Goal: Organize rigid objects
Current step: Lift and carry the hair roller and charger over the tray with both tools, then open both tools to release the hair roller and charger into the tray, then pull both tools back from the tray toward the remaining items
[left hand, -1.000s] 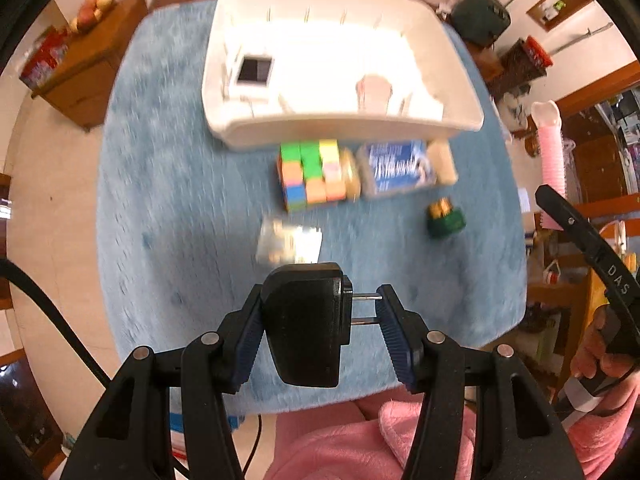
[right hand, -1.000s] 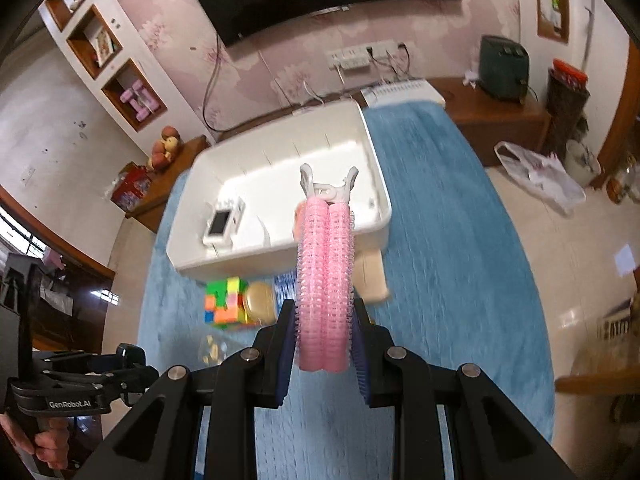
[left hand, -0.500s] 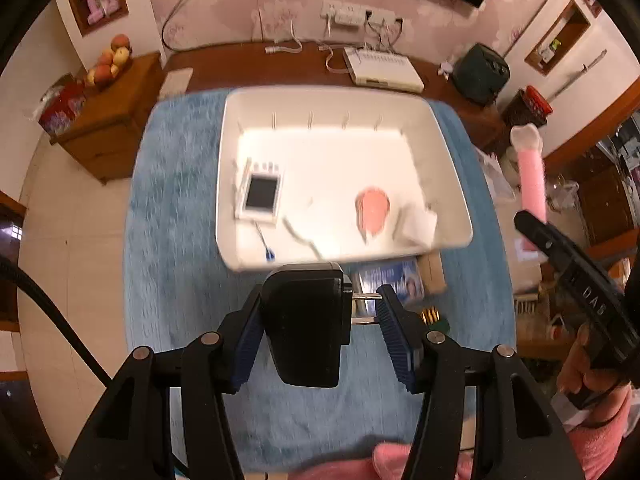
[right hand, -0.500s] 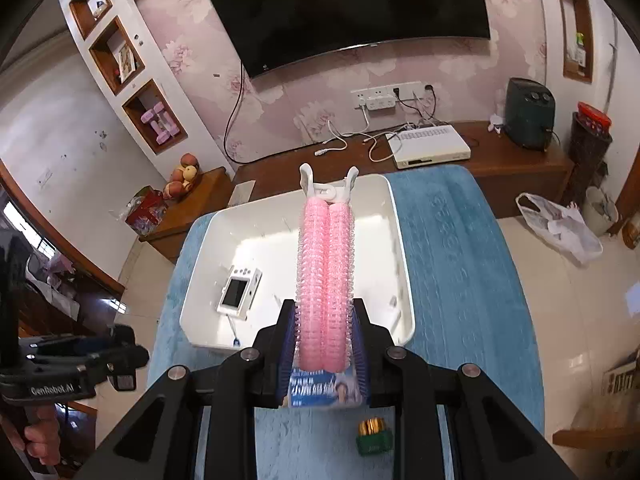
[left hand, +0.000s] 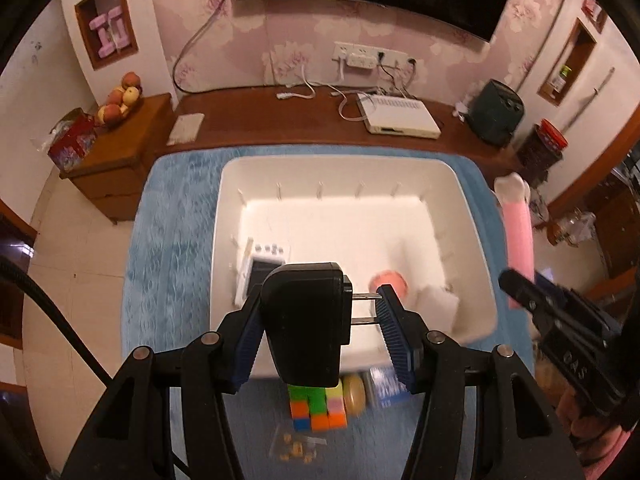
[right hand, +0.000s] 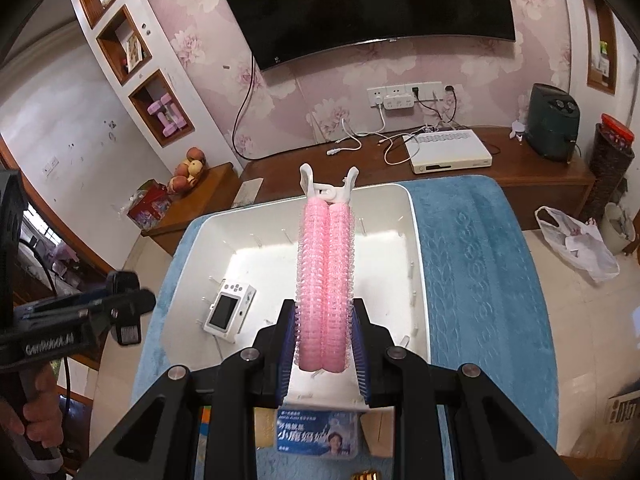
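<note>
A black plug adapter (left hand: 306, 328) is clamped between the blue pads of the left gripper (left hand: 320, 340), its two metal prongs pointing toward the right-hand pad, and it is held over the near edge of a white bin (left hand: 472, 216). A pink hair-roller clip (right hand: 325, 280) is gripped by the right gripper (right hand: 323, 354), its white hinge end pointing away from the camera, above the near right part of the same bin (right hand: 420, 264). Inside the bin a small white camera (right hand: 230, 311) is seen lying screen-up near the left wall, and a pink round item (left hand: 390, 282) lies toward the right. The bin rests on a blue mat (right hand: 480, 264). On the mat, just in front of the bin, a colour cube (left hand: 316, 406), a blue packet (right hand: 316, 432) and a small clear bag (left hand: 298, 446) are laid close together.
</note>
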The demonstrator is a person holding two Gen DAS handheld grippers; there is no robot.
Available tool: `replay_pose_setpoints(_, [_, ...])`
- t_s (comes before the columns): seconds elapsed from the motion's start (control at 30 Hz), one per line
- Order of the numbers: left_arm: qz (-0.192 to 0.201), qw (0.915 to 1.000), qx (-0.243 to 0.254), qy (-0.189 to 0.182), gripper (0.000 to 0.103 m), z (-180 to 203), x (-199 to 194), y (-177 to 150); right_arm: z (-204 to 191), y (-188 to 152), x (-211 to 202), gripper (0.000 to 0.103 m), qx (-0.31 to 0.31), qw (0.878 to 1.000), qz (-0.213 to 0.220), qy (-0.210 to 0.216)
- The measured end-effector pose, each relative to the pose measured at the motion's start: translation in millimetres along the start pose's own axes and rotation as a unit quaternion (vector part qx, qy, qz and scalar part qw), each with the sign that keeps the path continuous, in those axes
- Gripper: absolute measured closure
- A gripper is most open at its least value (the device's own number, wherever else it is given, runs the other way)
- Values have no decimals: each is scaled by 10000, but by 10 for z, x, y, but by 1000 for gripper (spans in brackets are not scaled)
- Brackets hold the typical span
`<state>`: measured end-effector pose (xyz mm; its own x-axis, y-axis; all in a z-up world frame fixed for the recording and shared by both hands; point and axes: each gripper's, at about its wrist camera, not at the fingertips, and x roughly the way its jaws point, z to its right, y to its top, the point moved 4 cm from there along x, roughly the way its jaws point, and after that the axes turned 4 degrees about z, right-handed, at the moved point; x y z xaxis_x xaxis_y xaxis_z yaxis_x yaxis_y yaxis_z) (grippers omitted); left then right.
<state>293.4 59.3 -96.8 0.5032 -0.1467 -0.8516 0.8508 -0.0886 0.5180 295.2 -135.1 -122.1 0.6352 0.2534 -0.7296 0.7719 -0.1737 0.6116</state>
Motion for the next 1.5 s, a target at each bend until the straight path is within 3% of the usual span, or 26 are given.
replay_pose_setpoints(0.23, [176, 9998, -100, 70, 44, -16, 187, 153, 61, 43, 195, 77, -226, 9997, -4, 20])
replay_pose_setpoints(0.4, [454, 9987, 16, 237, 44, 22, 163, 220, 35, 41, 252, 77, -321, 9995, 3, 54])
replay_pose_setpoints(0.63, [514, 9983, 13, 265, 44, 16, 129, 244, -38, 60, 233, 74, -375, 9991, 83, 179])
replay_pose_setpoints(0.77, [565, 9980, 6, 284, 32, 8, 60, 246, -47, 62, 194, 71, -297, 9992, 93, 230])
replay_pose_setpoints(0.87, [684, 9971, 58, 316, 26, 7, -45, 239, -69, 64, 118, 67, -259, 9992, 177, 228])
replay_pose_setpoints(1.3, [1057, 9938, 168, 283, 25, -122, -631, 48, -275, -36, -482, 45, -147, 9975, 667, 156])
replay_pose_setpoints(1.5, [1103, 9934, 234, 225, 24, -213, -897, -154, -429, -205, -770, 43, -150, 9967, 781, 153])
